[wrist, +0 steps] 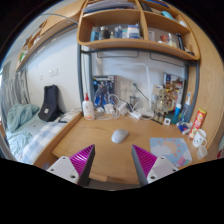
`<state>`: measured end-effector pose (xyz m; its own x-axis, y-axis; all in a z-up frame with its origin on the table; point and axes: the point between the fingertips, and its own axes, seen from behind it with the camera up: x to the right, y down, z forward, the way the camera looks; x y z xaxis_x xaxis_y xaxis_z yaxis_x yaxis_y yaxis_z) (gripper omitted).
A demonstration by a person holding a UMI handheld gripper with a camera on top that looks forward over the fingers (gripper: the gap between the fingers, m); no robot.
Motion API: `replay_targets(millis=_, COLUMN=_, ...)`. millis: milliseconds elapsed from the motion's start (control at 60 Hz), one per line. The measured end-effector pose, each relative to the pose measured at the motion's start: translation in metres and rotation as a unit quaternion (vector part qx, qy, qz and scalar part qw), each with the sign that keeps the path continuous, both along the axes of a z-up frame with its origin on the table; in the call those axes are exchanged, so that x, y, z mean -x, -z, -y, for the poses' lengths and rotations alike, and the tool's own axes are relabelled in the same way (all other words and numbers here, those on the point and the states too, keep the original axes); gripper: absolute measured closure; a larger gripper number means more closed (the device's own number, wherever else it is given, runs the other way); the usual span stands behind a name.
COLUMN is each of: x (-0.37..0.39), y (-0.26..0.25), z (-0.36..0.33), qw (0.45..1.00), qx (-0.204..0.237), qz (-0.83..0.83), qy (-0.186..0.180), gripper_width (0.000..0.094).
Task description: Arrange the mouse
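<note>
**Inspector:** State of the gripper (pixel 112 163)?

**Assistant:** Fingers spread wide apart, with a broad gap between the two magenta pads (pixel 78 161). Nothing is held, and nothing sits between them. They hang above the near edge of the desk (pixel 95 150).

**Inspector:** Location of the mouse (pixel 119 136)?

**Assistant:** A pale grey mouse lying on the wooden desk top, beyond the fingers and roughly in line with the gap between them. It is well apart from both fingertips and rests on its own.

**Inspector:** Surroundings?

**Assistant:** To the right of the mouse lies a light blue mat (pixel 170 150), with a white mug (pixel 198 138) past it at the desk's edge. A white bottle with a red cap (pixel 88 107) stands upright at the back left of the desk. Clutter lines the back; individual items there cannot be told. A wooden shelf (pixel 135 42) hangs on the wall above. To the left, a bed (pixel 22 125) with a dark bag (pixel 50 102) on it.
</note>
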<state>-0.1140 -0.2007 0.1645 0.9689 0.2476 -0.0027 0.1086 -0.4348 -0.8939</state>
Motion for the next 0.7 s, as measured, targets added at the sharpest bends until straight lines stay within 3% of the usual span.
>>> replay_targets(millis=267, x=-0.072, y=0.112, z=-0.043, qw=0.994, qx=0.085, qz=0.028, qy=0.065, gripper_width=0.0221)
replay_targets(millis=400, x=-0.063, y=0.146, z=-0.083, qw=0.991, qx=0.115, qz=0.037, qy=0.064, gripper_width=0.0224)
replay_targets(millis=700, x=0.002, y=0.170, z=-0.182, qw=0.987, qx=0.148, qz=0.026, qy=0.052, gripper_width=0.0219)
